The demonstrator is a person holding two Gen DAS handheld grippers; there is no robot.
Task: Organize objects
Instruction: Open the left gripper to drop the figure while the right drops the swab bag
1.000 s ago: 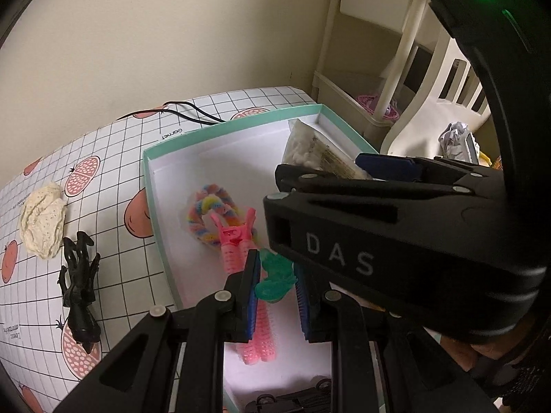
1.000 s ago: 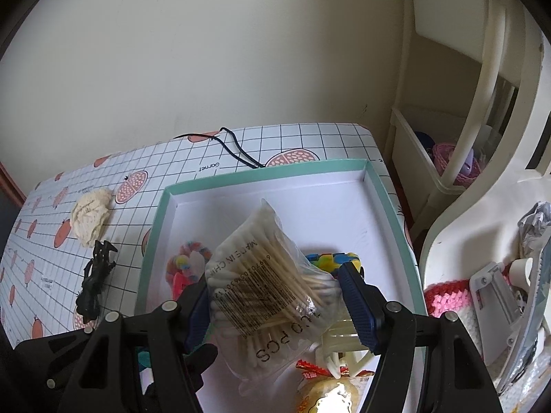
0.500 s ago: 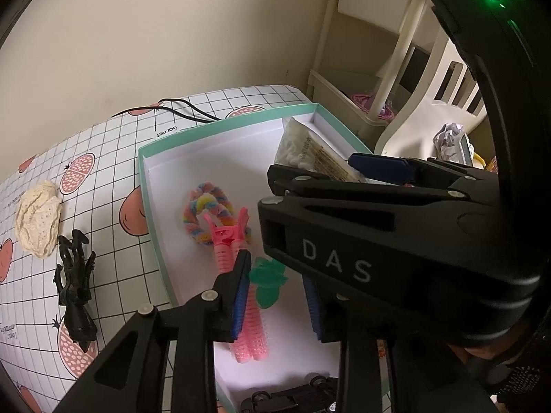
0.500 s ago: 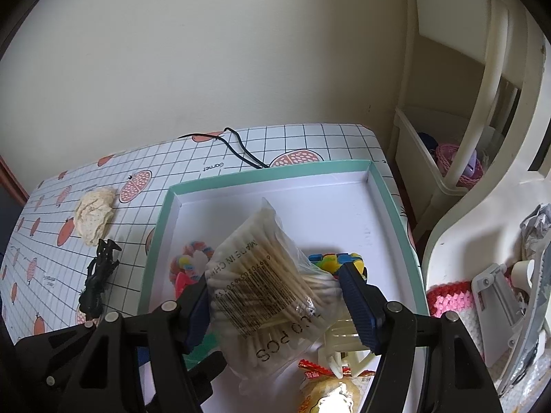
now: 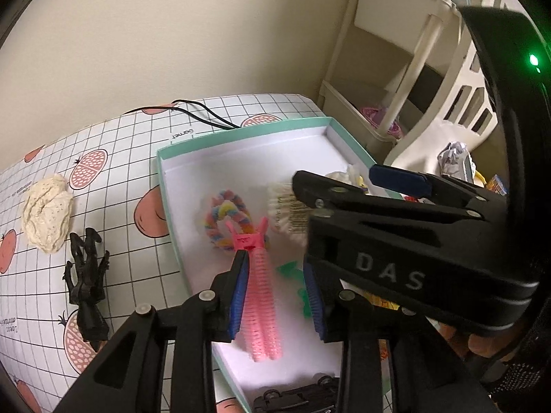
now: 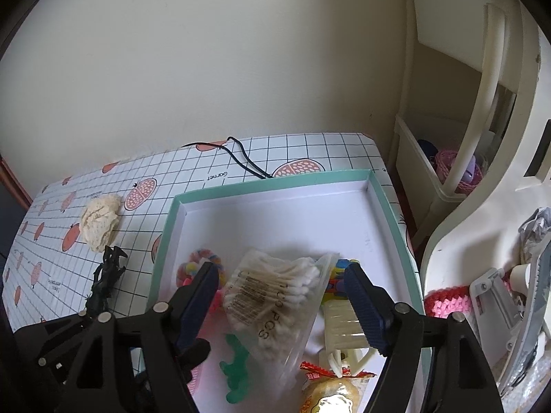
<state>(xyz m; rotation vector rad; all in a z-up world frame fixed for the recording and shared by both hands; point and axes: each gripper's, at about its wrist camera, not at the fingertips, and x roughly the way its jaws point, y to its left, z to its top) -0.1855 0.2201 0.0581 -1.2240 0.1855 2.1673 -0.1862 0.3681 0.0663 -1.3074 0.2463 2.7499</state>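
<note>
Left gripper: the left gripper (image 5: pixel 275 289) hung over the near part of the box with its jaws apart and nothing between the pads, the pink hair roller clip (image 5: pixel 260 296) and green toy (image 5: pixel 298 287) lying loose on the floor below.
Right gripper: the right gripper (image 6: pixel 282 304) stood wide apart above the bag of cotton swabs (image 6: pixel 275 304); the bag looked to be lying on the box floor, gripped by neither pad.
Box: the teal-rimmed box (image 6: pixel 275 184) sat on the pomegranate-print tablecloth (image 6: pixel 69 213), its far half bare and white.
Already in the box: a rainbow scrunchie (image 5: pixel 225 216), the pink clip, the green toy, the swab bag, a cream claw clip (image 6: pixel 344 330), some multicoloured piece (image 6: pixel 339 277) behind the right pad that I could not make out, a wrapped snack (image 6: pixel 329 394), and a small black toy car (image 5: pixel 296 395) at the near edge.
Still outside: a cream scrunchie (image 5: pixel 46 216) and a black claw clip (image 5: pixel 86 289), side by side on the cloth, left of the box.
Progress: most of the way through, I judged; two items left, provided the black cable (image 6: pixel 244 161) by the wall was not part of it.
Likely next: the left side, being nearer, seemed placed to fetch one of the two.
</note>
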